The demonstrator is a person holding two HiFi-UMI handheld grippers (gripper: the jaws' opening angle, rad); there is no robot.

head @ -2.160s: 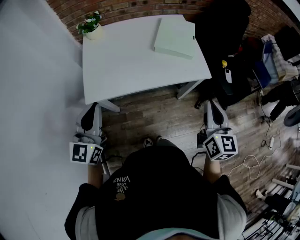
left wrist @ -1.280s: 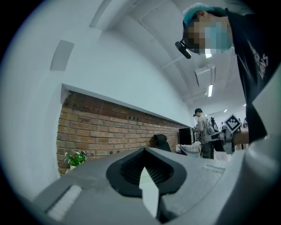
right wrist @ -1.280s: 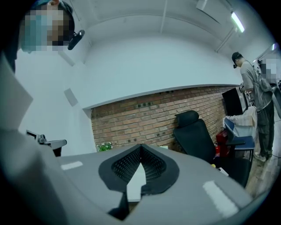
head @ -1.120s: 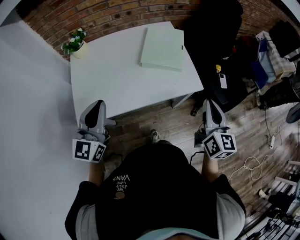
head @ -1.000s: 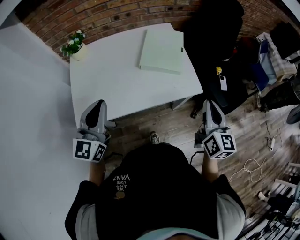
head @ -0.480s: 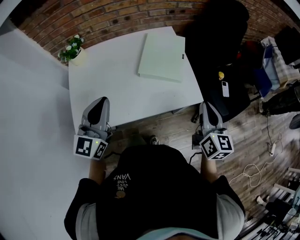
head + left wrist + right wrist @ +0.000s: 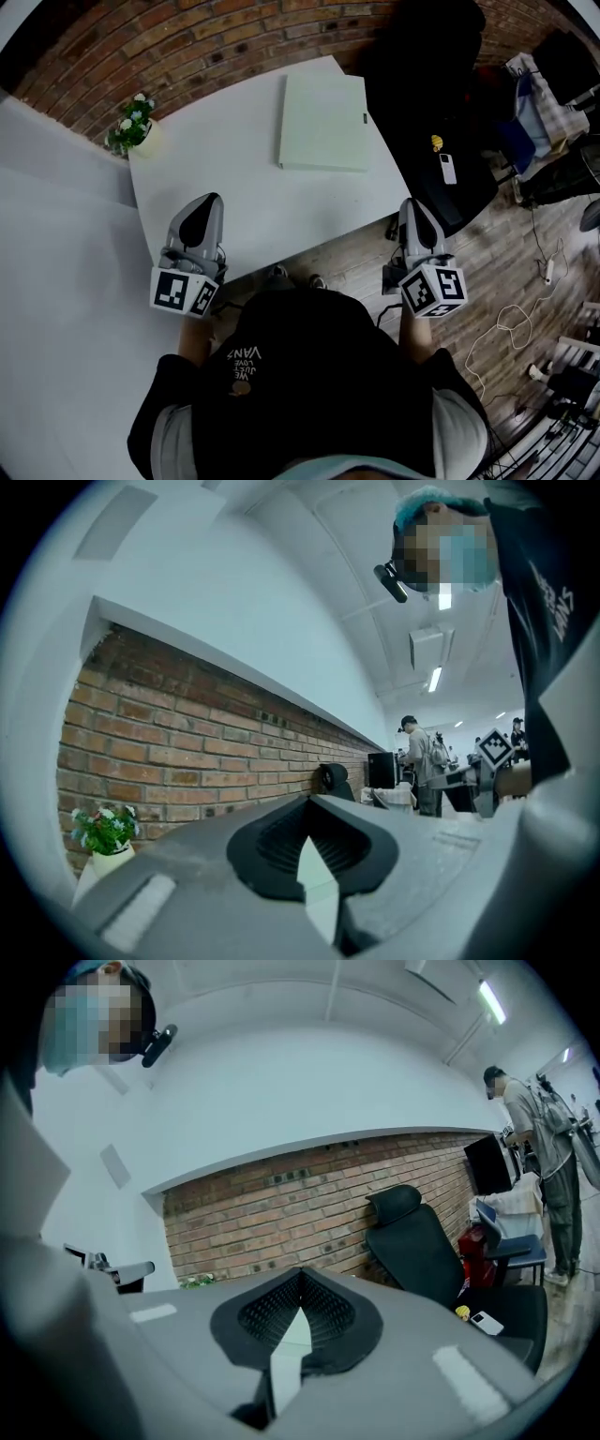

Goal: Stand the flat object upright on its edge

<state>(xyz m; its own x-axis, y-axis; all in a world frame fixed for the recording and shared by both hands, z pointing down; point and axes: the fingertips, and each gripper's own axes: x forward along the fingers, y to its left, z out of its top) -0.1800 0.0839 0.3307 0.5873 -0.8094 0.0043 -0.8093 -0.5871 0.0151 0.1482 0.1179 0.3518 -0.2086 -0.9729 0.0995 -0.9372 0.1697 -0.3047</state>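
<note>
Flat object (image 7: 323,122) flat on table (image 7: 225,178), flowers (image 7: 127,120) in pot (image 7: 147,141)

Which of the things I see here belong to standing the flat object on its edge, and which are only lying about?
For the job: flat pale-green object, white table, left tool, right tool.

Only lying about: potted plant, black chair, phone on its seat.
</note>
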